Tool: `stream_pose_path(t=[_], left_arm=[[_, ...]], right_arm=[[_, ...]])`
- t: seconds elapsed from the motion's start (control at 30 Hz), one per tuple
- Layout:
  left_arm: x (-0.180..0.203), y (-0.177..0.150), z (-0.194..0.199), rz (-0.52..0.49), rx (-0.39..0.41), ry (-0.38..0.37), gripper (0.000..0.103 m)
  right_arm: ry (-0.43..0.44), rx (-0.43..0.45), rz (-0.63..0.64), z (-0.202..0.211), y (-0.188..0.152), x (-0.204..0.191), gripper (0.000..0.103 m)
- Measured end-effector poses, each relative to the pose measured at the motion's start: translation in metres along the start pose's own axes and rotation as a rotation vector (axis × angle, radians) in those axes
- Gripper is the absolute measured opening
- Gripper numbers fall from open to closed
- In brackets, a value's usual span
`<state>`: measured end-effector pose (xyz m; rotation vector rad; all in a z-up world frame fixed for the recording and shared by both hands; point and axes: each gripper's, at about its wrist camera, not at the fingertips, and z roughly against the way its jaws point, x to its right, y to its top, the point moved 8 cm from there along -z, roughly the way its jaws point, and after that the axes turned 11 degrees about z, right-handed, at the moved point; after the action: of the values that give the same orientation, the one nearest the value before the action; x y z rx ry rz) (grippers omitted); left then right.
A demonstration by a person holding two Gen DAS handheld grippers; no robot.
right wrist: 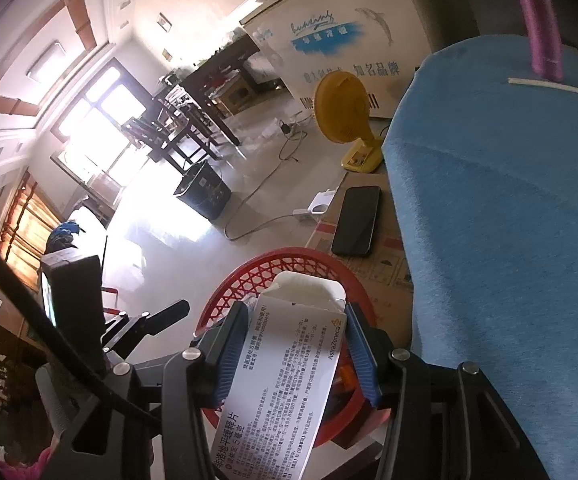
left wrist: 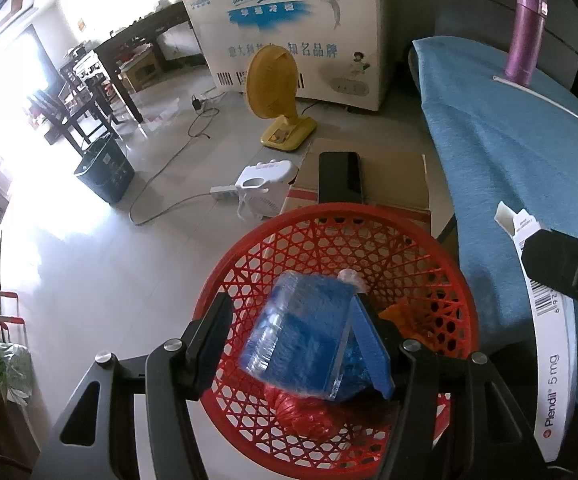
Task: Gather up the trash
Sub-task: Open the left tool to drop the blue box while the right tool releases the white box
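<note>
A red mesh basket (left wrist: 441, 248) stands on the floor beside a blue-covered table; it also shows in the right wrist view (right wrist: 273, 268). My left gripper (left wrist: 289, 344) is over the basket with its jaws spread wide; a crushed blue-labelled plastic bottle (left wrist: 301, 340), blurred, lies between them, touching only the right pad, above red and orange scraps. My right gripper (right wrist: 295, 352) is shut on a white medicine box (right wrist: 285, 372) above the basket's rim. The box (left wrist: 549, 360) also shows at the right of the left wrist view.
A blue-covered table (left wrist: 501, 152) stands to the right with a purple flask (left wrist: 525, 36) and a white straw (left wrist: 545, 100). A cardboard box (left wrist: 393, 184) with a black phone (left wrist: 339, 178) lies behind the basket. A yellow fan (left wrist: 273, 92), power strip (left wrist: 265, 176) and dark bin (left wrist: 105, 168) are on the floor.
</note>
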<state>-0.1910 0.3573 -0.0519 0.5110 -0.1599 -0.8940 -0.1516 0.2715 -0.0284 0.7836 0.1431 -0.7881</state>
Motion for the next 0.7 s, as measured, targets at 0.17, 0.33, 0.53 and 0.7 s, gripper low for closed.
stream_pose_path(t=[0.17, 0.33, 0.53, 0.7], left_arm=[[-0.007, -0.004, -0.002, 0.012, -0.011, 0.004, 0.063], [-0.019, -0.006, -0.005, 0.029, -0.020, 0.005, 0.063], [-0.022, -0.011, -0.007, 0.041, -0.048, -0.020, 0.063], [-0.020, -0.014, -0.006, 0.038, -0.065, -0.046, 0.063]], right_arm=[[0.008, -0.012, 0.014, -0.008, 0.000, -0.005, 0.053], [0.011, -0.015, 0.013, -0.011, 0.000, -0.006, 0.054], [0.022, -0.021, -0.011, -0.016, -0.001, -0.003, 0.055], [0.030, -0.018, -0.009, -0.017, -0.001, -0.004, 0.055]])
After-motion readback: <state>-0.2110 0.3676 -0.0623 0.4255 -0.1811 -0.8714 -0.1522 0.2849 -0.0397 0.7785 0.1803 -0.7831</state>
